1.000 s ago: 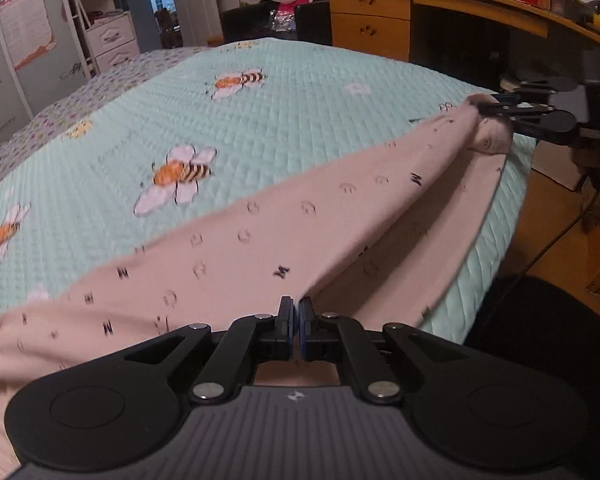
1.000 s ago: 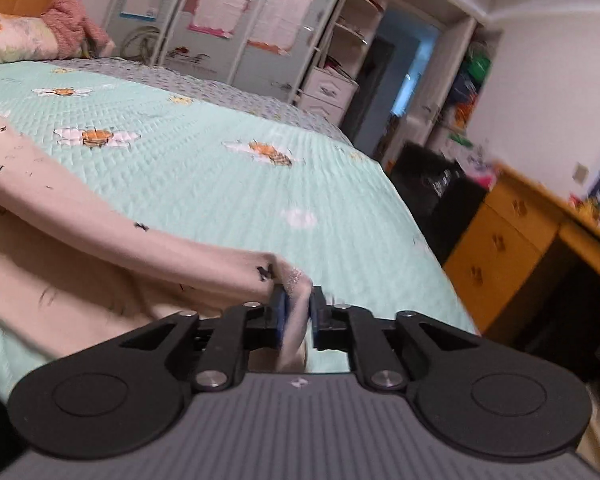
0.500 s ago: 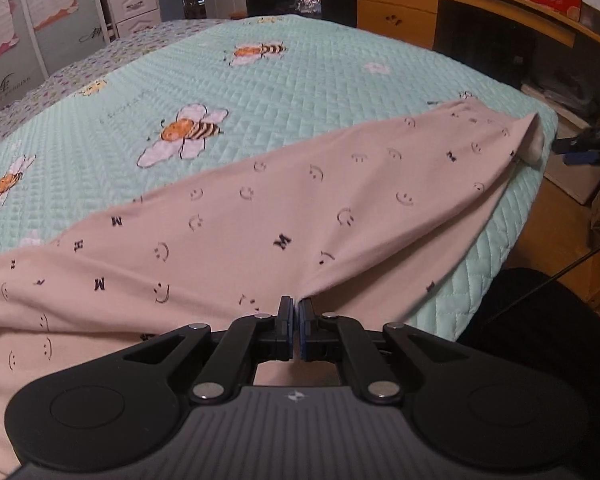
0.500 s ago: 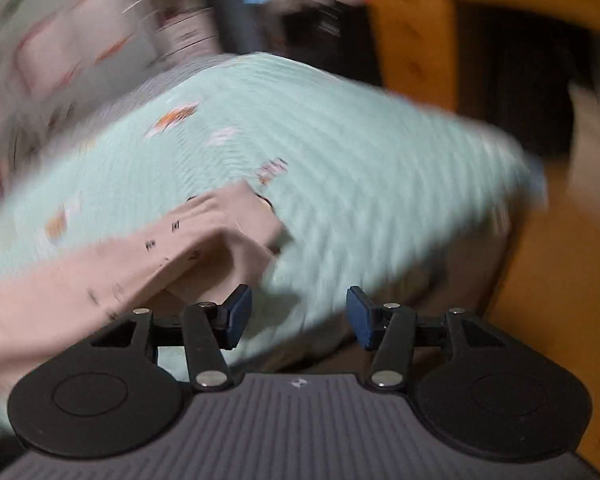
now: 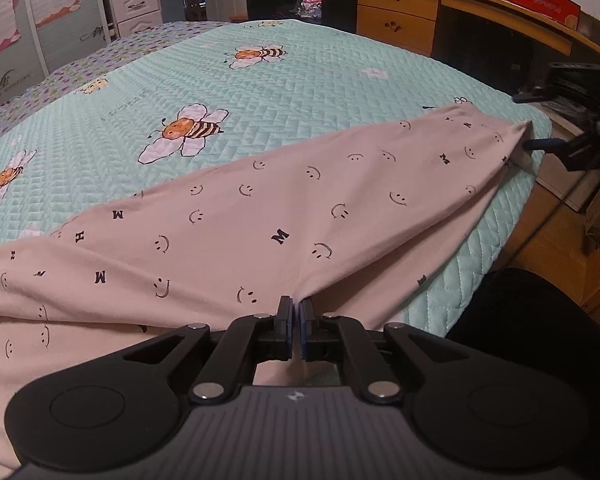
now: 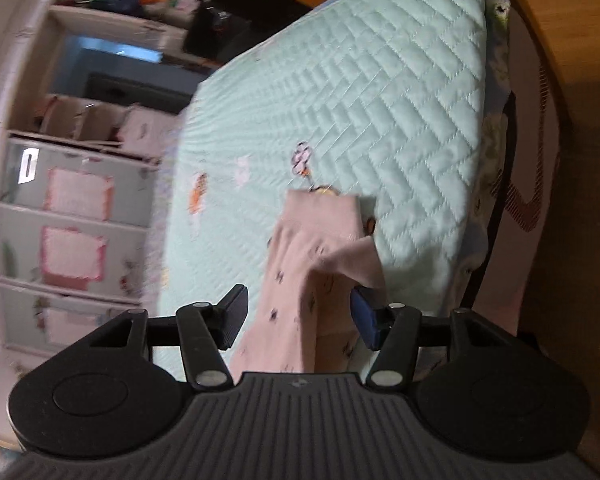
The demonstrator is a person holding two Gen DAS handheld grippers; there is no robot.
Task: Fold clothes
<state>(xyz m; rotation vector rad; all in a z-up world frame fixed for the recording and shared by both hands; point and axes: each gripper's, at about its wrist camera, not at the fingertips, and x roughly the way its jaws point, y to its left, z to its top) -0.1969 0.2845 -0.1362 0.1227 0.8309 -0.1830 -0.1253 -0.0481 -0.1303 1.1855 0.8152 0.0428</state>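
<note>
Between the opening right gripper jaws, the pink garment's end.

A bedroom — quilted bed, wardrobe, desk.

The pajama pants lie on the bedspread, stretching from eight o'clock to two o'clock. Beyond the bed at one o'clock stands the desk; at eleven, the drawer unit.

Left claw clamped shut, right claw opening
</note>
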